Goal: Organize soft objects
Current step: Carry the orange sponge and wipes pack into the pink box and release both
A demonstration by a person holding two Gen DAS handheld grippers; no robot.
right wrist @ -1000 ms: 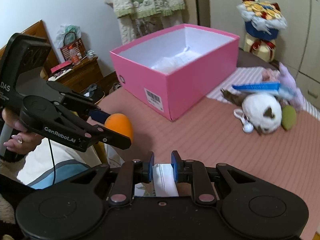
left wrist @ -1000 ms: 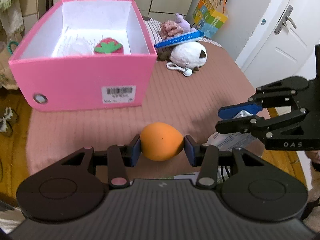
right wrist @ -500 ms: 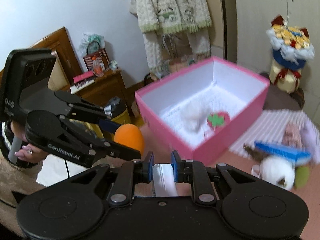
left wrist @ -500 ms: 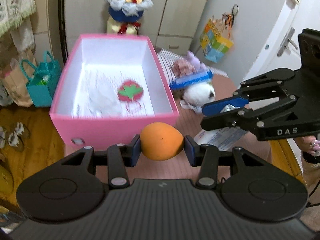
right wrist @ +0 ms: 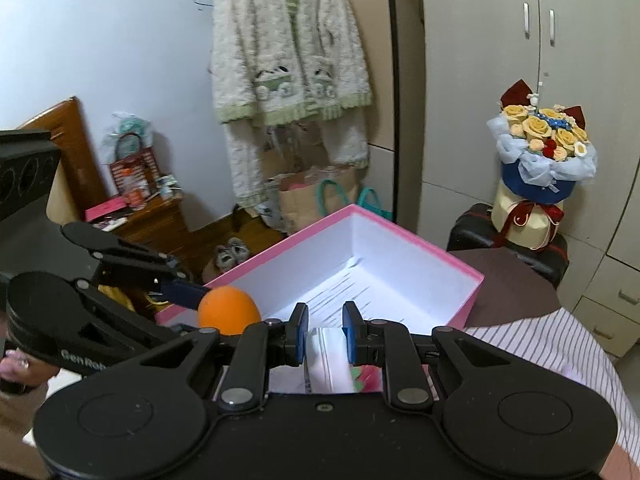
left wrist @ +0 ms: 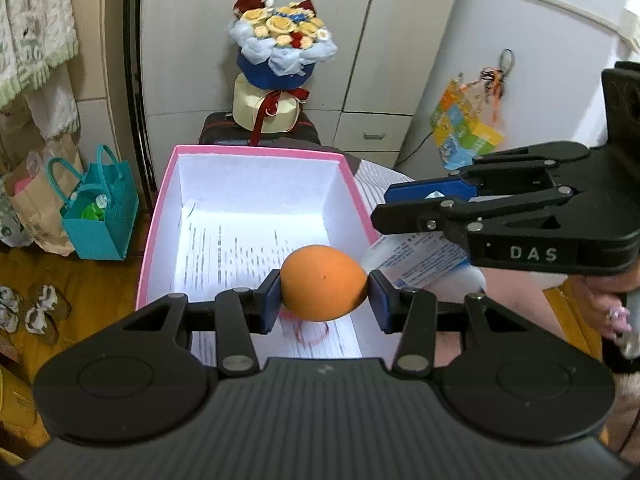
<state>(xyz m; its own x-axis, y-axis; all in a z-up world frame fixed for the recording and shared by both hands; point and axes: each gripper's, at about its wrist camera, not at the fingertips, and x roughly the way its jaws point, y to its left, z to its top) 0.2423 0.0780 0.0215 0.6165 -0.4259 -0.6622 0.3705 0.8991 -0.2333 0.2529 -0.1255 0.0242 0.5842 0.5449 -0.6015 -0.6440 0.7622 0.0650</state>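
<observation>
My left gripper (left wrist: 324,298) is shut on an orange soft ball (left wrist: 323,282) and holds it above the near end of the open pink box (left wrist: 160,216). The ball also shows in the right wrist view (right wrist: 229,310). My right gripper (right wrist: 325,338) is shut on a white tissue packet (right wrist: 328,360) and hovers over the box's (right wrist: 400,236) near rim; the packet shows in the left wrist view (left wrist: 420,260). A red strawberry toy (right wrist: 366,380) lies in the box, mostly hidden under the packet. Printed paper lines the box floor.
A flower bouquet (left wrist: 280,52) stands on a dark case behind the box. A teal bag (left wrist: 100,208) and shoes (left wrist: 24,312) sit on the wooden floor at left. A striped cloth (right wrist: 560,344) covers the table right of the box.
Both grippers have risen and moved forward over the pink box, carrying the ball and the packet. The views now look down into the box.
</observation>
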